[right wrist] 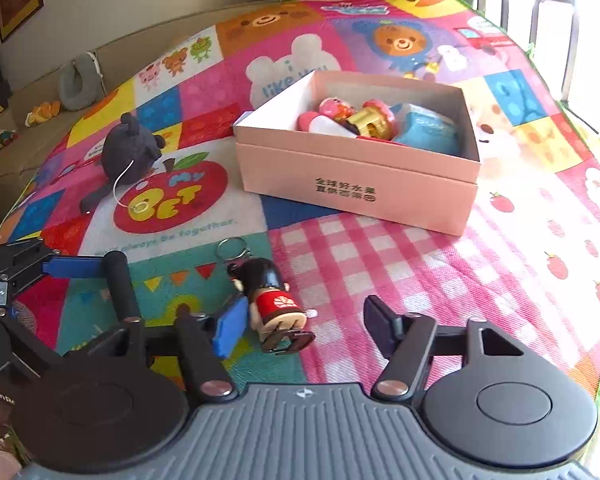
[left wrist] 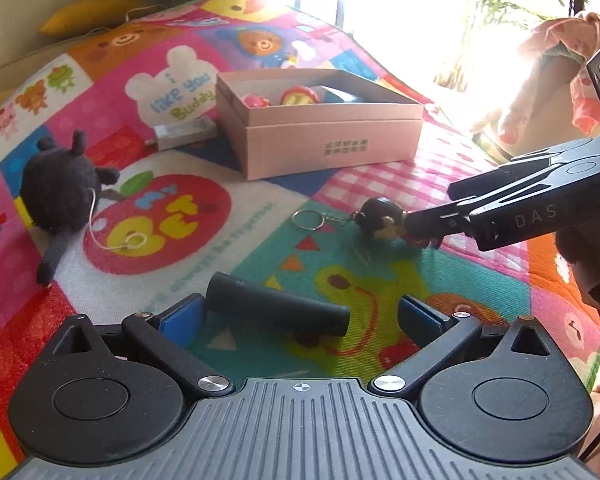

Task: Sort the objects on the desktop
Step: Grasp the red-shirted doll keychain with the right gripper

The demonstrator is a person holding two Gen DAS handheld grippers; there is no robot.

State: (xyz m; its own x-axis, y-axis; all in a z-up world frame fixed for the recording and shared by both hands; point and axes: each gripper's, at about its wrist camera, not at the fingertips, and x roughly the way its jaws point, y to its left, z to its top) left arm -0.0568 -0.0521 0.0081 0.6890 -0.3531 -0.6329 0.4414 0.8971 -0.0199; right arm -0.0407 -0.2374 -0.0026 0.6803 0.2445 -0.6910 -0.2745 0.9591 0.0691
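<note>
My right gripper stands wide with nothing pinched, the doll keychain lying low centre of the right view, just beside the blue pad; the doll looks hard, light and a bit slick, so I would squeeze its red body and leave the ring and chain to trail. My left gripper is wide too, the black cylinder lying loose between its fingers, stiff and likely to roll. The pink box, upper centre, is open-topped with room left inside; the play mat between is bare, but its edge drops off at right
</note>
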